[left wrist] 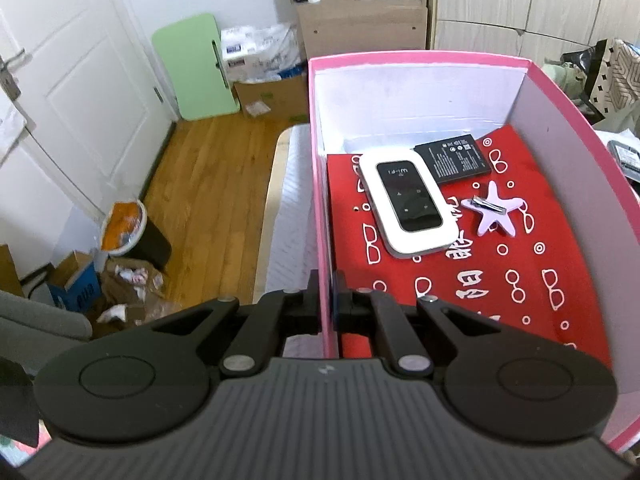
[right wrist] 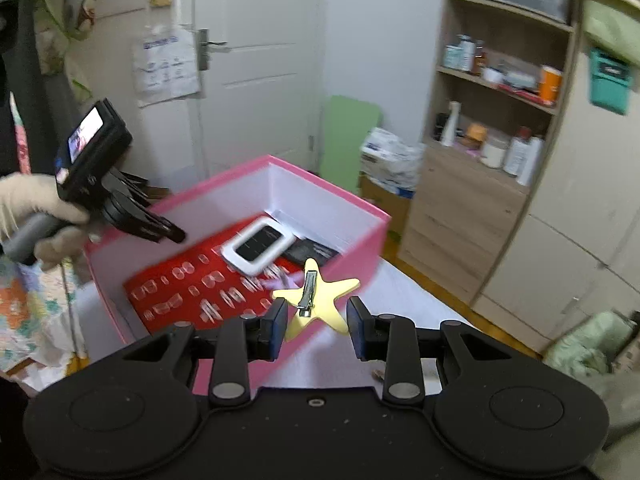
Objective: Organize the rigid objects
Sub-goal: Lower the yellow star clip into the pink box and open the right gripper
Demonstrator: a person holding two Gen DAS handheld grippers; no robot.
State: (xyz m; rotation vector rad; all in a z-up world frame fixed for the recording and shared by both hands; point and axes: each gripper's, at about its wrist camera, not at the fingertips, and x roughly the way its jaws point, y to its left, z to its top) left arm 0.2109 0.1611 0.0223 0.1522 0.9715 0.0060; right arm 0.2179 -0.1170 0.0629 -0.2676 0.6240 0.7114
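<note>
The pink box (left wrist: 420, 58) fills the right half of the left wrist view, sitting on a white quilted surface (left wrist: 288, 208) that I can't tell for a bed or a desk. The left tongs (left wrist: 327, 300) are clamped shut on the box's near left wall, 1 finger (left wrist: 310, 300) outside and 1 inside. In the right wrist view a gloved hand (right wrist: 24, 208) holds those tongs at the left of the frame.

Inside, on a red sheet (left wrist: 520, 280) printed with white spectacles and characters, lie 3 things: a white pocket router (left wrist: 408, 206) in the middle, its dark face marked "Wi-Fi" upside down; a black battery (left wrist: 452, 160) touching it at the upper right, its label too small to read; and a lilac star hair clip (left wrist: 496, 212) just right of the router, apart from it.

The right tongs (right wrist: 317, 322) grip a yellow star hair clip (right wrist: 324, 300) with a metal clasp, held in the air over the box's near wall, low in the centre of that view.

The lower right half of the red sheet is bare. Around the box: a wooden floor (left wrist: 208, 184), a white door (left wrist: 80, 80) at the left, a green board (left wrist: 192, 68) leaning on the wall, cardboard cartons (left wrist: 272, 92), a full bin (left wrist: 128, 228) at the lower left, and shelves of bottles (right wrist: 500, 120) at the upper right of the right wrist view.
</note>
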